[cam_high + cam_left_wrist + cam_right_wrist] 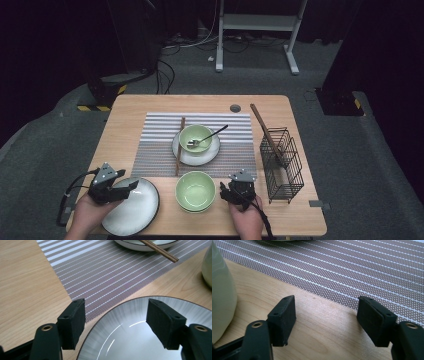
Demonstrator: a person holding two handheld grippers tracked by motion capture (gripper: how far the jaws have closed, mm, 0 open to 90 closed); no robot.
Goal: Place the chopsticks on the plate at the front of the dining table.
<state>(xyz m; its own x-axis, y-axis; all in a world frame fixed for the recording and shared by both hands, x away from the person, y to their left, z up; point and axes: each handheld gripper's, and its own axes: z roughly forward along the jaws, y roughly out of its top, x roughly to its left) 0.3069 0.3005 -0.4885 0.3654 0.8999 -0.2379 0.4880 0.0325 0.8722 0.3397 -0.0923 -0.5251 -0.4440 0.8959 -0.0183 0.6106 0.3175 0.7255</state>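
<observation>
Item: table setting, part done.
- L gripper: jaws apart, astride rim of grey plate, no grip.
- R gripper: jaws apart, empty; green bowl just beside, to its left.
- Left to do, prob.: placing both on mat.

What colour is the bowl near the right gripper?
Pale green bowl, empty, clearest in the high view.

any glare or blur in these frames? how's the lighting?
High view: wooden table evenly lit, surroundings nearly black, whole frame slightly soft. Left gripper view: curved white glare streaks on the glossy grey-rimmed plate; brown chopstick sharp. Right gripper view: striped woven placemat crisp, pale green bowl at the edge soft.
</observation>
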